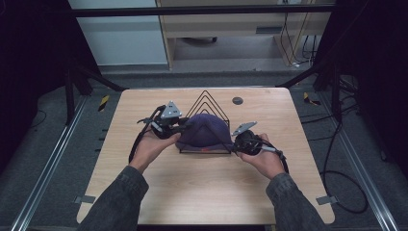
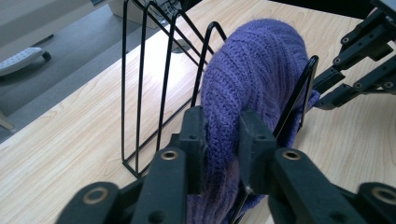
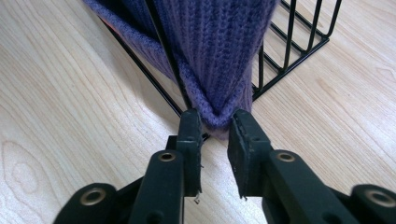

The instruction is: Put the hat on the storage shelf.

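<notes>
A purple knit hat point(image 1: 207, 129) is draped over a black wire rack point(image 1: 207, 96) at the middle of the wooden table point(image 1: 202, 192). My left gripper point(image 1: 185, 128) is at the hat's left side. In the left gripper view the hat point(image 2: 257, 60) bulges between the jaws of my left gripper point(image 2: 222, 128), and both pads press on the knit. My right gripper point(image 1: 234, 144) is at the hat's lower right. In the right gripper view a folded bottom corner of the hat point(image 3: 210, 42) sits pinched between the tips of my right gripper point(image 3: 215, 125), beside a rack wire point(image 3: 163, 51).
A small dark disc point(image 1: 237, 100) lies on the table behind the rack. The rack's wires point(image 2: 140, 70) stand upright close to both sets of jaws. Black frame legs and cables surround the table on the floor point(image 1: 337, 163).
</notes>
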Tool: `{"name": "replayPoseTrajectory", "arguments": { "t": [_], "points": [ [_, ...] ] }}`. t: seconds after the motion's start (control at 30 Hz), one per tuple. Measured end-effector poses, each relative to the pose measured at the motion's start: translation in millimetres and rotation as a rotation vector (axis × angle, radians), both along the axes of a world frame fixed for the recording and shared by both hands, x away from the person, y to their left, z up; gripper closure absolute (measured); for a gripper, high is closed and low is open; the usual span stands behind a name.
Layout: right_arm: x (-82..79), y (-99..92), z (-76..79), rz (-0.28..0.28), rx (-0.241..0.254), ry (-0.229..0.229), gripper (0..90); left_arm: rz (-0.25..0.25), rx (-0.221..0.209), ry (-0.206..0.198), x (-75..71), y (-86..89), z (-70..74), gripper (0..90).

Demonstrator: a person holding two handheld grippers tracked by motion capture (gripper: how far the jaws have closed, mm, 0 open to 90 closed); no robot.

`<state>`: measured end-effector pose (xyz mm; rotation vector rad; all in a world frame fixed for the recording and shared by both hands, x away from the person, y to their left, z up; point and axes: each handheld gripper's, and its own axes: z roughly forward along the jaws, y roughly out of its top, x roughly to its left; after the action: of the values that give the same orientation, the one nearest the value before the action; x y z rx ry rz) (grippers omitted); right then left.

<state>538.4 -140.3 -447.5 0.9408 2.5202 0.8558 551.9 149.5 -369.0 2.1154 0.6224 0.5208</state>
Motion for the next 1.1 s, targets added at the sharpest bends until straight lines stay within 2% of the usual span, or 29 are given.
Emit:
{"name": "replayPoseTrajectory", "arguments": {
  "t": [0.1,0.13,0.2,0.27,0.3,0.33,0.37,0.4,0.47,0.5,0.53,0.57,0.6,0.7,0.77,0.9,0.97,1.1],
  "points": [
    [-2.2,-0.5,1.7,-0.001,0.0,-0.006,69.3,0.007,-0.005,-0.008,-1.6,1.0,1.5,65.9],
    [-4.9,-1.4,4.0,-0.009,0.007,-0.01,65.0,0.011,-0.009,-0.012,-2.5,1.9,2.8,63.4],
    [-7.4,-3.0,6.8,-0.017,0.018,-0.016,59.9,0.04,-0.045,-0.02,-6.1,6.1,8.3,55.5],
    [-9.1,-4.0,8.7,-0.025,0.018,-0.021,56.6,0.048,-0.054,-0.026,-7.8,8.4,11.0,48.1],
    [-12.6,-6.1,12.9,-0.033,0.03,-0.041,50.9,0.053,-0.067,-0.029,-10.8,12.8,15.8,44.2],
    [-12.6,-6.1,12.9,-0.033,0.03,-0.041,50.9,0.053,-0.067,-0.029,-10.8,12.8,15.8,40.3],
    [-14.6,-6.9,15.6,-0.042,0.038,-0.047,47.6,0.057,-0.069,-0.02,-12.2,14.3,17.7,40.3],
    [-19.1,-8.6,22.5,-0.061,0.047,-0.067,39.3,0.061,-0.054,-0.016,-16.4,15.5,21.2,31.7],
    [-21.7,-9.1,26.0,-0.07,0.06,-0.082,36.0,0.064,-0.045,-0.018,-19.6,15.8,23.1,25.1],
    [-24.6,-9.4,29.9,-0.077,0.072,-0.098,32.8,0.067,-0.04,-0.016,-22.6,16.1,24.8,25.1],
    [-30.6,-9.7,37.2,-0.091,0.097,-0.131,26.5,0.069,-0.035,-0.01,-25.6,16.5,26.5,18.0],
    [-30.6,-9.7,37.2,-0.091,0.097,-0.131,26.5,0.072,-0.03,-0.001,-28.5,16.8,27.9,18.0],
    [-36.4,-9.3,43.7,-0.099,0.117,-0.151,22.2,0.079,-0.019,0.008,-35.0,18.1,30.2,13.8],
    [-42.3,-7.9,49.8,-0.104,0.127,-0.168,17.2,0.088,-0.02,0.024,-42.0,20.6,31.4,11.6],
    [-48.0,-6.4,55.1,-0.113,0.149,-0.177,13.8,0.1,-0.009,0.046,-49.1,23.8,30.7,9.7],
    [-59.5,-2.7,62.7,-0.109,0.183,-0.217,9.1,0.096,-0.012,0.06,-62.3,31.7,28.2,7.1],
    [-67.4,1.2,65.8,-0.096,0.195,-0.232,7.5,0.091,-0.013,0.057,-71.0,38.2,26.2,6.2],
    [-72.9,5.3,67.1,-0.069,0.2,-0.228,6.2,0.085,0.001,0.048,-80.6,44.6,24.9,5.4]
  ]
}}
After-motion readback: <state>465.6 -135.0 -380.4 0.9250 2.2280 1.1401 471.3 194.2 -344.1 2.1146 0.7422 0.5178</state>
